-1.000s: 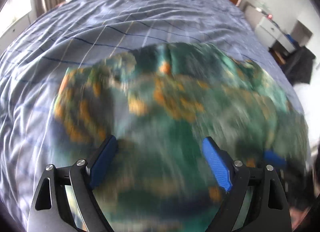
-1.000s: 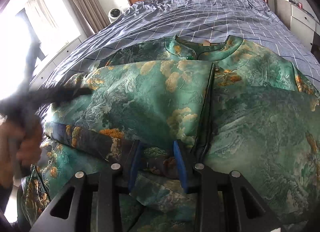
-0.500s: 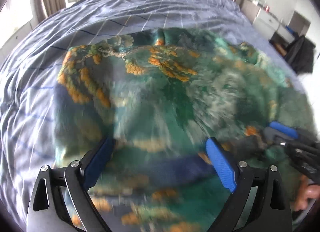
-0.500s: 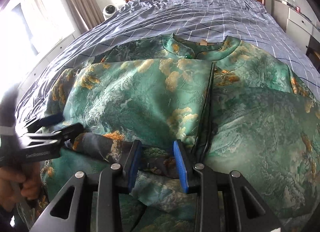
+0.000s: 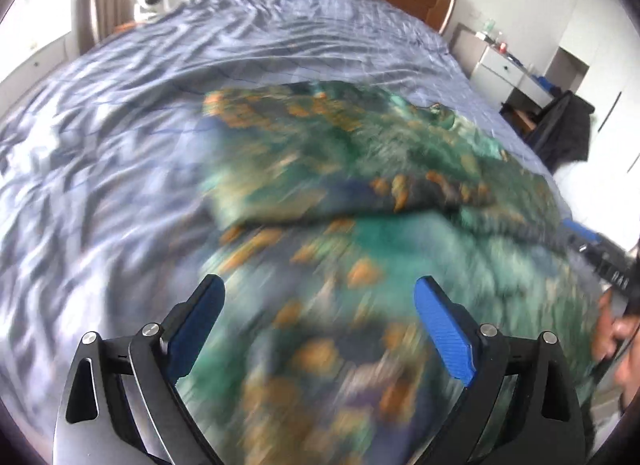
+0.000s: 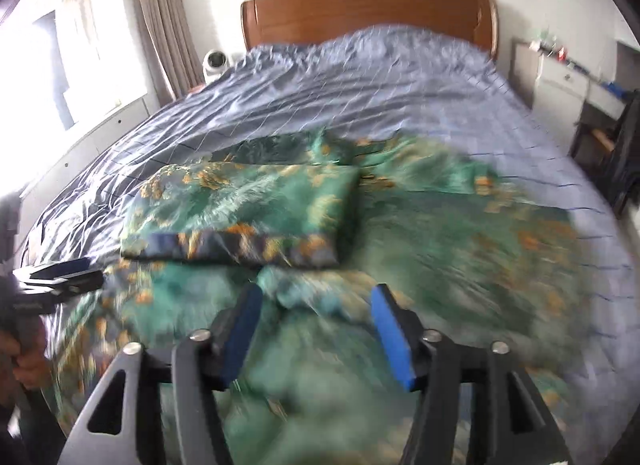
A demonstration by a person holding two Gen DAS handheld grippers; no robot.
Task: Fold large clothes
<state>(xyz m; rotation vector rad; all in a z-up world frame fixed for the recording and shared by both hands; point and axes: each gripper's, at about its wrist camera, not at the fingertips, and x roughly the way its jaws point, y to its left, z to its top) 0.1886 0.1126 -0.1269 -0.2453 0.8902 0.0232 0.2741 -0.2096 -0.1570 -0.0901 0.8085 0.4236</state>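
A large green brocade garment [image 6: 440, 233] with orange and blue patterns lies spread on the bed; it also shows, blurred, in the left wrist view [image 5: 360, 193]. One panel with a dark blue band [image 6: 240, 217] is folded over onto its left half. My right gripper [image 6: 316, 317] is open and empty, just above the garment's near part. My left gripper [image 5: 320, 317] is open and empty above the garment's near left edge; it also shows at the left of the right wrist view [image 6: 60, 277].
The bed has a wrinkled blue checked cover [image 6: 360, 85] and a wooden headboard [image 6: 368, 9]. A white round device [image 6: 216, 61] sits by the curtain at the far left. White drawers [image 6: 568, 77] and a dark chair [image 6: 624, 153] stand on the right.
My right gripper has opened, let go of the blue-banded fold and pulled back and up. My left gripper stayed open and swung left along the garment's edge.
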